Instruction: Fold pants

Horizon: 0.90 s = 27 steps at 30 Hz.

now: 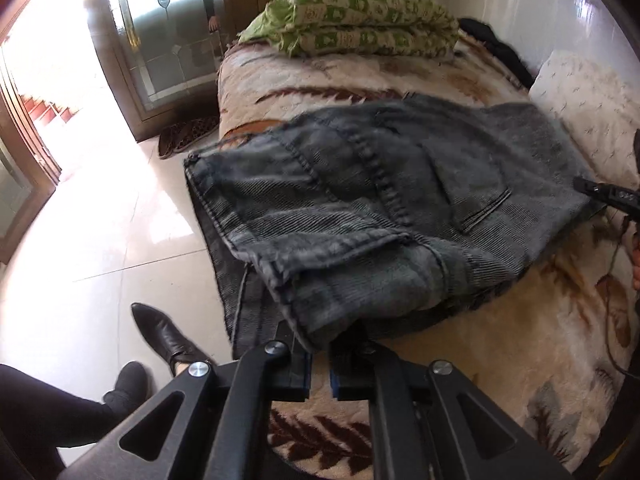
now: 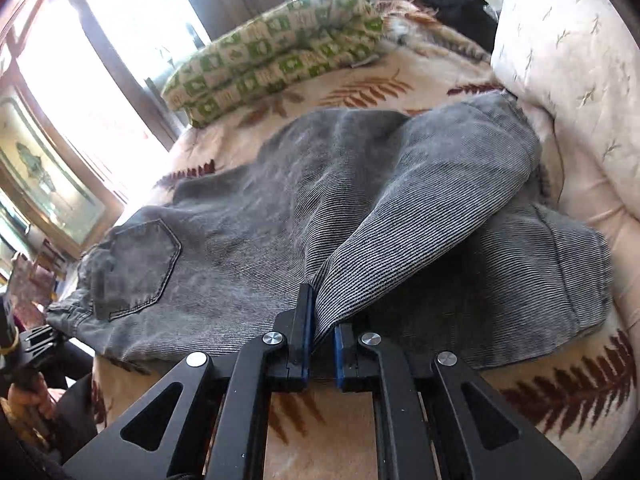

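Grey denim pants lie on a bed with a cream leaf-print blanket. In the left wrist view the waistband hangs over the bed's left edge and a fold of denim is pinched between my left gripper fingers. In the right wrist view the pants show a back pocket at the left, and a leg is lifted into a ridge. My right gripper is shut on that leg fabric. The right gripper's tip also shows at the right edge of the left wrist view.
A folded green-and-cream quilt lies at the far end of the bed. A white pillow and a dark garment sit at the right by the wall. The person's black shoes stand on the tiled floor at the left.
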### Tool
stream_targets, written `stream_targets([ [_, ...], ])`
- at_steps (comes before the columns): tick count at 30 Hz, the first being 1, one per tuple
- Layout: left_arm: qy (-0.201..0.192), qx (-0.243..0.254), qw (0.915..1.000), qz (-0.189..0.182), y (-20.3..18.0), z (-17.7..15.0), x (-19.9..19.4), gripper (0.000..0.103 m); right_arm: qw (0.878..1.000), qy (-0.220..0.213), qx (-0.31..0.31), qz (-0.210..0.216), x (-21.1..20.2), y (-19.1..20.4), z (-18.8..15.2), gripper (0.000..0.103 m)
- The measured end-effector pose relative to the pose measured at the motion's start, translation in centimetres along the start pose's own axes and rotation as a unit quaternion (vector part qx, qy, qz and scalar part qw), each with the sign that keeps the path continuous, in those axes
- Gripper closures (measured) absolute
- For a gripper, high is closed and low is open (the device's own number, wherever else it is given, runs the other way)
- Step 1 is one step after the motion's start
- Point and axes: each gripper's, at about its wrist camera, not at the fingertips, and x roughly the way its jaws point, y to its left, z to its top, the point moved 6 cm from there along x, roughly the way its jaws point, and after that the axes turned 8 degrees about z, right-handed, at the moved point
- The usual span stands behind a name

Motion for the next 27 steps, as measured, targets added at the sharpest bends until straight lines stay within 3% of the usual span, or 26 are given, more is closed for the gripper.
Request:
stream_targets([
  [1, 0.016, 0.000, 0.9999, 0.007, 0.1, -0.3, 0.6, 0.087, 1.000, 0.016, 0.002, -0.003, 0.7, -0.4, -0.9, 0.095],
  [3, 0.041, -0.004, 0.9988, 0.027, 0.4, -0.8, 1.2, 0.072, 0.999, 0.046, 0.007, -0.005, 2.4, -1.3, -2.5, 0.091],
  [4, 0.040, -0.010, 0.9986, 0.032, 0.5, -0.9, 0.8, 0.068, 0.999, 0.032, -0.002, -0.002, 2.2, -1.4, -2.6, 0.091],
  [5, 0.031, -0.016, 0.9989, 0.030, 0.5, -0.9, 0.0, 0.055, 1.000, 0.025, -0.016, -0.003, 2.0, -1.0, -2.7, 0.091],
  [6, 0.018, -0.021, 0.9993, 0.027, 0.6, -0.8, -1.0, 0.039, 0.999, 0.029, -0.024, 0.000, 2.0, -0.7, -2.7, 0.084],
  [7, -0.003, -0.024, 0.9994, 0.025, 0.5, -0.6, -2.4, 0.032, 0.999, 0.032, -0.026, 0.008, 2.0, -0.3, -2.6, 0.078],
  [8, -0.022, -0.026, 0.9991, 0.026, 0.4, -0.4, -3.7, 0.025, 0.999, 0.032, -0.024, 0.011, 1.9, 0.0, -2.6, 0.061],
  [9, -0.040, -0.028, 0.9985, 0.026, 0.3, -0.2, -5.1, 0.023, 1.000, 0.023, -0.018, 0.006, 1.5, 0.2, -2.5, 0.041],
  [10, -0.057, -0.031, 0.9977, 0.021, 0.0, 0.2, -6.6, 0.023, 1.000, 0.014, -0.014, 0.003, 1.0, 0.3, -2.4, 0.034],
  [13, -0.086, -0.037, 0.9956, -0.005, -1.0, 1.5, -9.0, 0.019, 1.000, -0.008, 0.008, 0.019, 0.2, 0.1, -1.7, 0.032],
  [14, -0.094, -0.040, 0.9946, -0.017, -1.6, 2.2, -9.3, 0.017, 1.000, -0.010, 0.019, 0.023, 0.2, -0.1, -1.6, 0.035],
  [16, -0.100, -0.046, 0.9924, -0.056, -3.6, 3.4, -9.1, 0.016, 0.999, -0.006, 0.029, 0.027, 0.3, -0.5, -1.7, 0.050],
  [17, -0.097, -0.044, 0.9919, -0.069, -4.9, 3.9, -8.5, 0.016, 0.999, 0.013, 0.029, 0.027, 1.1, -0.9, -1.9, 0.068],
  [18, -0.093, -0.038, 0.9921, -0.075, -6.2, 4.3, -7.9, 0.016, 0.999, 0.028, 0.026, 0.026, 1.5, -1.1, -2.3, 0.074],
  [19, -0.088, -0.027, 0.9925, -0.080, -7.9, 4.9, -7.0, 0.016, 0.998, 0.047, 0.021, 0.035, 1.9, -1.5, -2.5, 0.073],
  [22, -0.074, 0.011, 0.9921, -0.100, -12.7, 6.4, -4.8, 0.016, 0.995, 0.043, 0.057, 0.065, -0.2, -2.1, -1.0, 0.073],
  [24, -0.069, 0.032, 0.9900, -0.118, -15.7, 7.3, -4.2, 0.016, 0.995, 0.005, 0.080, 0.064, -2.4, -3.3, 0.7, 0.059],
  [27, -0.067, 0.071, 0.9851, -0.142, -20.1, 8.1, -3.5, 0.016, 0.991, -0.060, 0.115, 0.011, -6.1, -7.8, 4.4, 0.041],
])
